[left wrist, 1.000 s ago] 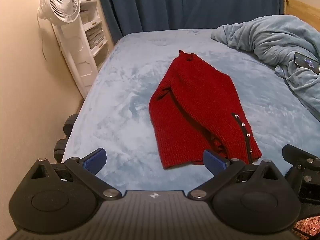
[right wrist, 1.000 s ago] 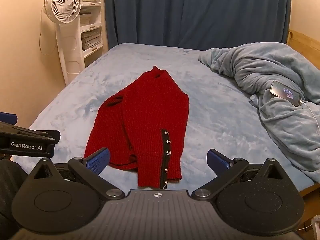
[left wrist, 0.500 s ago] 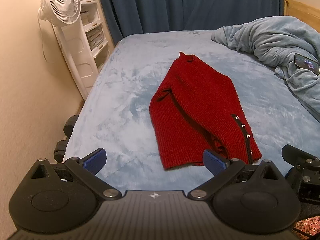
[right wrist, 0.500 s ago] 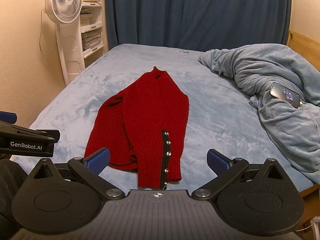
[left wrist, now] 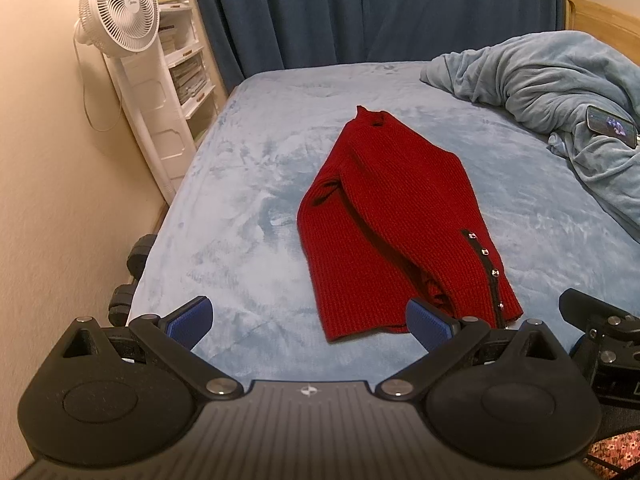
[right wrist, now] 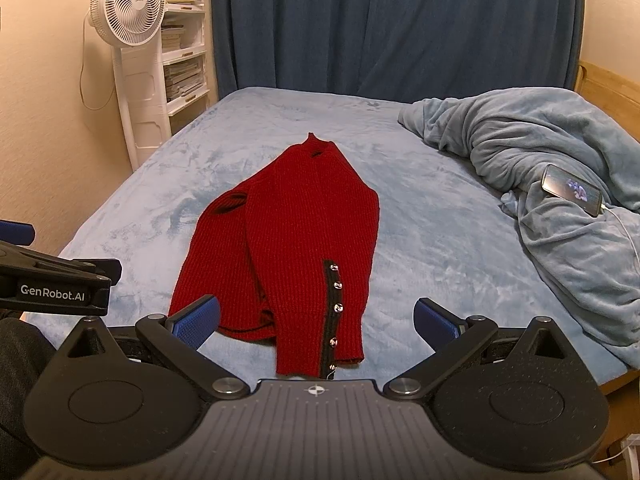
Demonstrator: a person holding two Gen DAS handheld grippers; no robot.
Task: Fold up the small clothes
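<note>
Nearest the cameras, both grippers hang above the near edge of the bed (left wrist: 248, 216), jaws wide and holding nothing: the left gripper (left wrist: 308, 322) just short of the hem's left part, the right gripper (right wrist: 316, 320) over the buttoned end.

Between and beyond them lies the sweater (right wrist: 304, 240) — red knit, lengthwise down the middle of the bed, collar at the far end, hem towards the grippers. It looks already folded in from the sides, with one panel lapped over the other and a black button strip (right wrist: 334, 312) running to the near edge. So the step in hand seems to be the pause before the crosswise fold.

The next move probably calls for each gripper to drop onto a near corner of the hem, pinch all layers together, and carry it towards the collar.

Farther off, a rumpled blanket (right wrist: 560, 168) with a phone (right wrist: 572, 190) on it lies well to the right — clear of the fold path.
</note>
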